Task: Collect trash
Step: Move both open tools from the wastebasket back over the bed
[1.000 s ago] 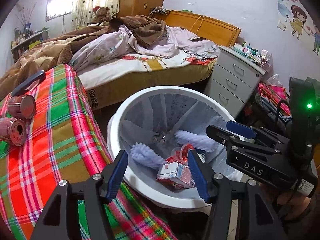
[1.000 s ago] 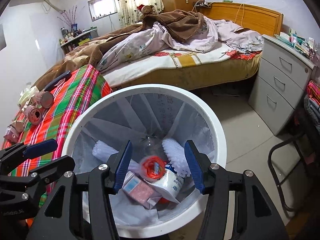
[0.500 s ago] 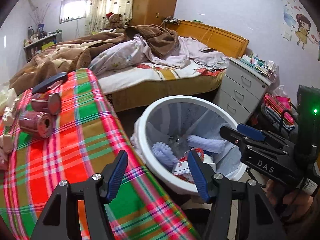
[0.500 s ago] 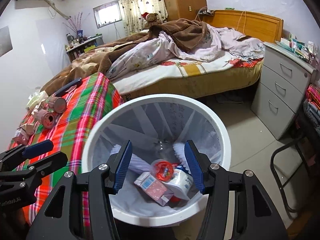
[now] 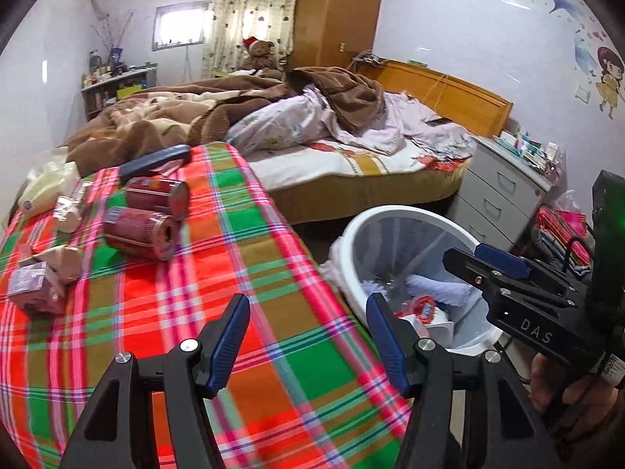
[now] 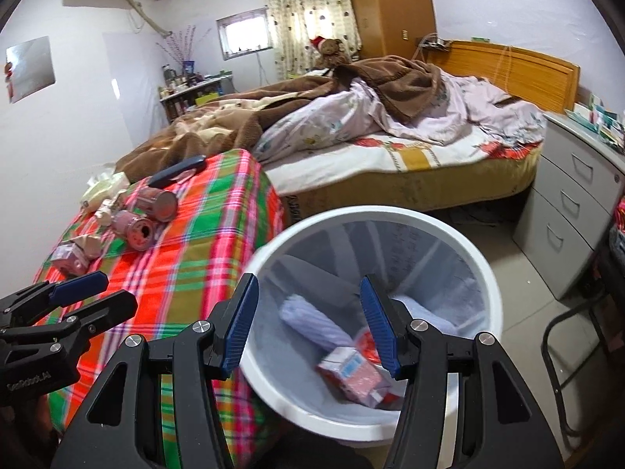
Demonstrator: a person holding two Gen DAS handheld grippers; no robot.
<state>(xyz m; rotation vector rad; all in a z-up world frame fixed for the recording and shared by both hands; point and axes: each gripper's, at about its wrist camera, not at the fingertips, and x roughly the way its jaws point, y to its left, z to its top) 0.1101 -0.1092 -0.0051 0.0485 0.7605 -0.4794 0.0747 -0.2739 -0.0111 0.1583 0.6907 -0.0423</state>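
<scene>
In the left wrist view the left claw (image 5: 308,336) fills the bottom of the frame, released, its blue pads apart with nothing between them, hanging over the plaid cloth of the desk (image 5: 242,273). At the left of the frame trash lies on that cloth: two dark red cans (image 5: 150,215) on their sides, one just behind the other, a small pink carton (image 5: 33,289) at the far left edge, crumpled wrappers (image 5: 70,207) above it, and a pale tissue pack (image 5: 49,181) in the upper left. A dark blue flat object (image 5: 154,162) lies at the far end of the desk, near the bed (image 5: 351,164). The white bin (image 5: 410,215) stands on the floor at the right, just beside the desk edge, lined with a pale bag. In the right wrist view the right claw (image 6: 308,326) hangs over the bin, also released and empty; below it inside the bin lie a pink carton (image 6: 351,379), a red-lidded cup (image 6: 367,346) partly hidden by one pad, and pale blue cloths (image 6: 312,324). A grey drawer chest (image 6: 566,211) stands at the right edge.
</scene>
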